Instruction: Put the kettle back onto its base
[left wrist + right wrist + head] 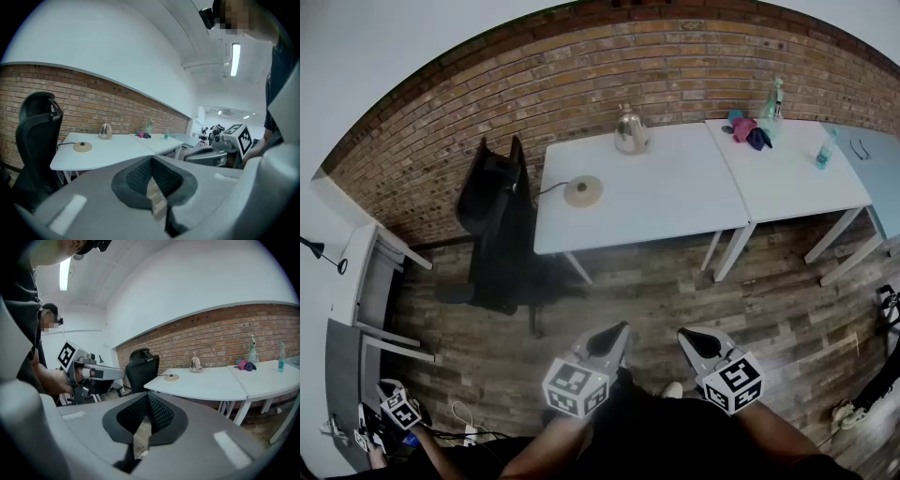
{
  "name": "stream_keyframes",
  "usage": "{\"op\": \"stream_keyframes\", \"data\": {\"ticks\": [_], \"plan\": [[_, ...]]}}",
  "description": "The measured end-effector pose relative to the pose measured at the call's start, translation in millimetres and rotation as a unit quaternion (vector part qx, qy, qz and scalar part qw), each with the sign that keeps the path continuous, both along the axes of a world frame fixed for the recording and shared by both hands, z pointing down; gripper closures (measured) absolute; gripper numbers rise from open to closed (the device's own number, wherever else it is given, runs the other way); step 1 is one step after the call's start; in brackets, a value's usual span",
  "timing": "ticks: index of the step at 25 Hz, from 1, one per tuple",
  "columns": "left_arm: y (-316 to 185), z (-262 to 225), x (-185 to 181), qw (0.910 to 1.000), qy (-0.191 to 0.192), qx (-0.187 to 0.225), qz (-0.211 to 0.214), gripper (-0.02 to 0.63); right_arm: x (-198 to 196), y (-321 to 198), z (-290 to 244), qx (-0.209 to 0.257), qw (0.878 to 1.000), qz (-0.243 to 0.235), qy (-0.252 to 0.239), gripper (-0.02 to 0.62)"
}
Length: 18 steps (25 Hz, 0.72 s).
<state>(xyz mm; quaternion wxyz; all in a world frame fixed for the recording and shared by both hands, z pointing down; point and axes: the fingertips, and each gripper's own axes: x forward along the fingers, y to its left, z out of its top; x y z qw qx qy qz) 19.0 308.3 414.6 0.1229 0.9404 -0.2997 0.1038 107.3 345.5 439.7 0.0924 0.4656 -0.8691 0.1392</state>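
Observation:
A shiny metal kettle (631, 132) stands at the far edge of a white table (675, 202), by the brick wall. Its round tan base (583, 190) lies apart from it, nearer the table's left front, with a cord running off it. Both show small in the left gripper view, kettle (105, 131) and base (83, 147), and in the right gripper view, kettle (195, 364) and base (171, 377). My left gripper (619, 330) and right gripper (685, 335) hang over the wooden floor, well short of the table. Each is shut on nothing.
A black office chair (497, 220) stands at the table's left end. A second white table (797, 187) on the right carries two bottles (773, 99) and bunched cloths (748, 130). A white desk (367, 281) is at far left. Cables and a marker cube (401, 409) lie on the floor.

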Motion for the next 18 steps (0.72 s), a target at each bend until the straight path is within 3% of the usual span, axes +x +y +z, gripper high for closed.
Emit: {"op": "stream_keyframes", "data": {"ticks": [10, 15, 18], "plan": [[-1.7, -3.7, 2.1, 1.0, 0.0, 0.004, -0.003, 0.604, 3.0, -0.2, -1.2, 0.0, 1.0, -0.001, 0.0, 0.574], [-6.9, -1.8, 1.6, 1.0, -0.001, 0.0, -0.002, 0.606, -0.5, -4.8, -7.9, 0.003, 0.999, -0.008, -0.037, 0.571], [-8.1, -1.0, 3.4, 1.0, 0.0, -0.001, -0.001, 0.604, 2.4, -8.5, -0.1, -0.006, 1.0, 0.004, -0.029, 0.569]]}}
